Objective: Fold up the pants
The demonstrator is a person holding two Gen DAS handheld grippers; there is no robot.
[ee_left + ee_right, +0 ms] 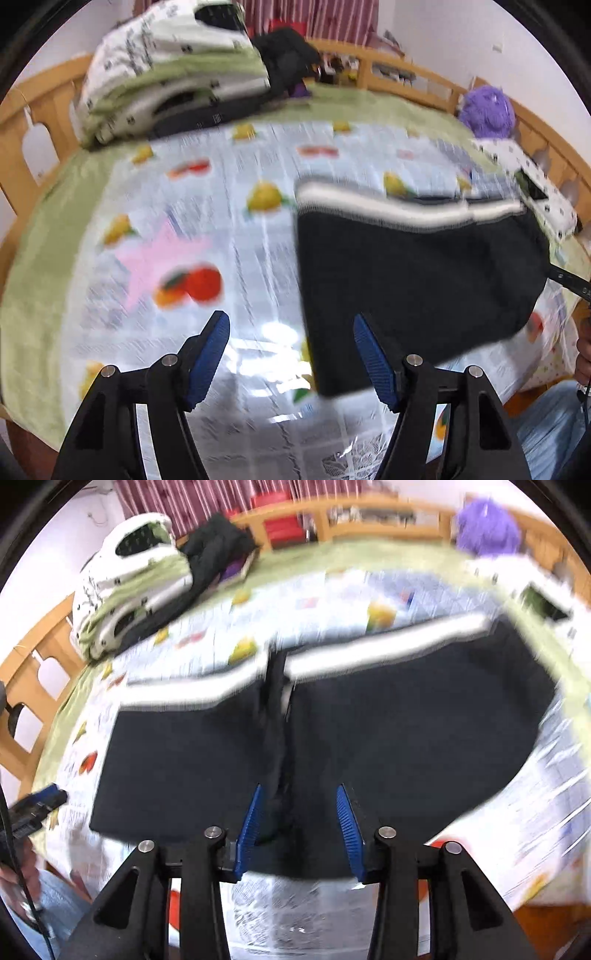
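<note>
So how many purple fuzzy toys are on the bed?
1. The purple fuzzy toy sits at the far right corner of the bed, against the wooden rail. Another could hide behind the bedding pile.

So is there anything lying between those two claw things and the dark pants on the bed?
Nothing visible. The right gripper hangs open directly over the pants, with only air between. The left gripper, also open, is over the fruit-print cover beside the pants' near edge; only bare cover lies in that gap.
</note>
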